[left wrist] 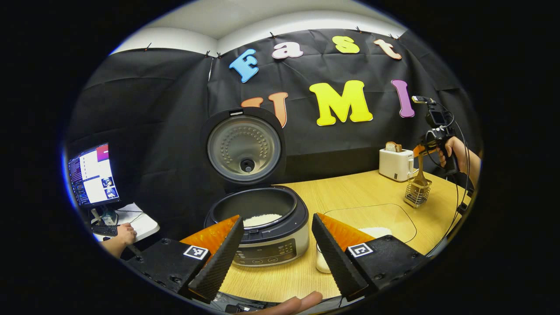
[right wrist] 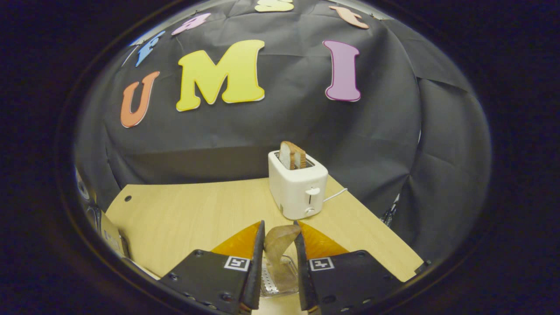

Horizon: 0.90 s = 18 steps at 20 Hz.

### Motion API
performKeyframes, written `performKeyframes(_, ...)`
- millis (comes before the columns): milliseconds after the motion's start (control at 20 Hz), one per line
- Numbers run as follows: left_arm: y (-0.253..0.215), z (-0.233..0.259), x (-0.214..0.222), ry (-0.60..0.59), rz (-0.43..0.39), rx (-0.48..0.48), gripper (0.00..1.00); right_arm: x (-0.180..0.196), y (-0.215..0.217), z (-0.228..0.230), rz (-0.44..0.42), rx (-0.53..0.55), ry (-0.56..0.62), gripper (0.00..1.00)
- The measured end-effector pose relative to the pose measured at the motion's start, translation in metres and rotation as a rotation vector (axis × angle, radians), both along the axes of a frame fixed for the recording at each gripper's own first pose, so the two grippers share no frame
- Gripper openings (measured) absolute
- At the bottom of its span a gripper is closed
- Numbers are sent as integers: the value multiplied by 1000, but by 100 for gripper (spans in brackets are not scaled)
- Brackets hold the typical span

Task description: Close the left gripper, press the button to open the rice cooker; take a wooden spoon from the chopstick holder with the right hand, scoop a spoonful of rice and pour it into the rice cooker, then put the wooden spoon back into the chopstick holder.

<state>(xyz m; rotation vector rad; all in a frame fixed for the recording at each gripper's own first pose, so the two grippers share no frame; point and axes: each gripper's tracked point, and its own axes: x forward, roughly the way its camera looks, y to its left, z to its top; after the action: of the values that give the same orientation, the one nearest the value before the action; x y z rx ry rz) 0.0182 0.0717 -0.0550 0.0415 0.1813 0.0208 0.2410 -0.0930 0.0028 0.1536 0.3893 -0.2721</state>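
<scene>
Left gripper view shows the left gripper point(left wrist: 278, 245) released, its fingers spread wide before the rice cooker point(left wrist: 262, 227), whose lid point(left wrist: 243, 146) stands open with white rice in the pot. Far right on the table point(left wrist: 350, 192), the right gripper point(left wrist: 421, 151) grasps the wooden spoon point(left wrist: 421, 173), which stands in the wire chopstick holder point(left wrist: 417, 192) near the toaster point(left wrist: 396, 164). Right gripper view shows both fingers clenched on the spoon's handle, the holder just below, and the toaster beyond with bread in its slot.
</scene>
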Motion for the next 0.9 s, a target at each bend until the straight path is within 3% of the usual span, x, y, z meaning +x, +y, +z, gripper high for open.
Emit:
performKeyframes(250, 7, 0, 4, 9, 45, -77, 99, -12, -14, 30, -23, -73, -91, 40)
performKeyframes(300, 3, 1, 5, 11, 42, -80, 99, -18, -14, 37, -20, -68, -111, 39)
performKeyframes(400, 0, 3, 6, 7, 38, -62, 100, -29, -15, 51, -17, -50, -150, 50)
performKeyframes(500, -3, 8, 6, -5, 40, -46, 100, -42, -14, 59, -12, -34, -174, 51)
performKeyframes(550, -5, 9, 6, -7, 37, -45, 99, -49, -9, 66, 9, -20, -191, 51)
performKeyframes(700, -11, 23, 3, -40, 44, -22, 99, -82, 15, 75, 111, -11, -200, 71)
performKeyframes(750, -7, 26, 1, -47, 62, -9, 99, -94, 26, 79, 153, -16, -203, 70)
performKeyframes(850, -3, 26, -1, -46, 82, -1, 96, -120, 39, 87, 208, -48, -220, 78)
performKeyframes(900, 0, 26, -2, -44, 93, -2, 99, -133, 41, 91, 215, -69, -231, 82)
